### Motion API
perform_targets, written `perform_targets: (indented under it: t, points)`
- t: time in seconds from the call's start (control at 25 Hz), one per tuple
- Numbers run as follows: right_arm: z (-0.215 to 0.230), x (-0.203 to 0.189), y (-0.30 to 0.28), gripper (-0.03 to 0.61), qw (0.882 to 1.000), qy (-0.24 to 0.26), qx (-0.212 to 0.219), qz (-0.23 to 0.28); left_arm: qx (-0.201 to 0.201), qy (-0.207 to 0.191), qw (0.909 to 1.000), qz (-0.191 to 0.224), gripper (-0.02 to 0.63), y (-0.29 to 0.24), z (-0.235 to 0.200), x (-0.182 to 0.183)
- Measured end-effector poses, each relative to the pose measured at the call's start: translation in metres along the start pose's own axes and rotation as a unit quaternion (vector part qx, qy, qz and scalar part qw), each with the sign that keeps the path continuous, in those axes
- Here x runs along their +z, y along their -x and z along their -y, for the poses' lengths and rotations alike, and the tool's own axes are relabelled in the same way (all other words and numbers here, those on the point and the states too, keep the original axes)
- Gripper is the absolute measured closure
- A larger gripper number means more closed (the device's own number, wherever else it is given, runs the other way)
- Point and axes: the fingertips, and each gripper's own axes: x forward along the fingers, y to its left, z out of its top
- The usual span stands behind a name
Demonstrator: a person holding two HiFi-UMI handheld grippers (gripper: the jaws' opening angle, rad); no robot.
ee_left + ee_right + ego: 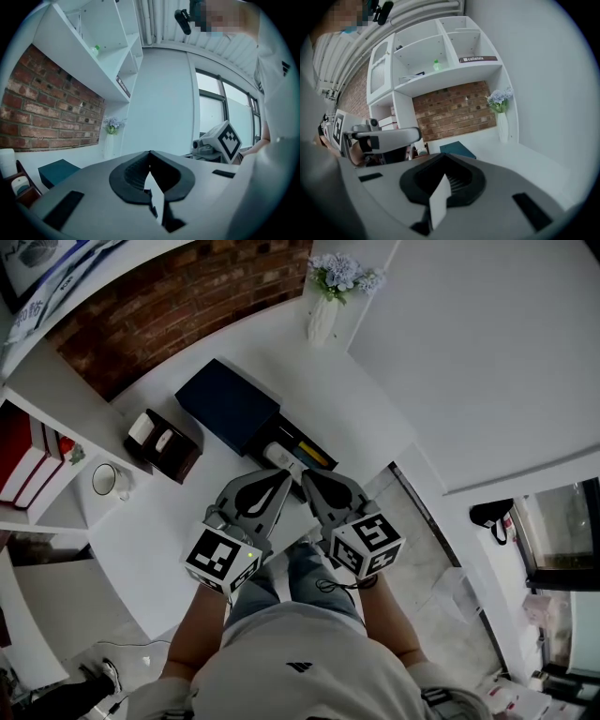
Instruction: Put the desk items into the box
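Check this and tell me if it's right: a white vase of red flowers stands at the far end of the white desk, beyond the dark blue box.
One detail is wrong: the flowers are pale lilac-blue, not red. The head view shows this. The rest stands: the white vase is at the far end of the white desk, beyond the dark blue box.

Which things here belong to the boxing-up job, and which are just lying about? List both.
Job:
- navy box
- yellow pen and white item, in its open part
- brown holder, probably

Lying about:
- mug
- flower vase
- red books
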Motion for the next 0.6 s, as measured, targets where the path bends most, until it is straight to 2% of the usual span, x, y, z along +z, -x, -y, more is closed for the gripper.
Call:
perform_targets:
  t: [0.6]
  points:
    - [-0.037,0.046,0.03,0.571,0.996,0.02,0.037,0.077,0.005,-0.015,0.9998,0.009,0.603,0.015,0.007,0.011]
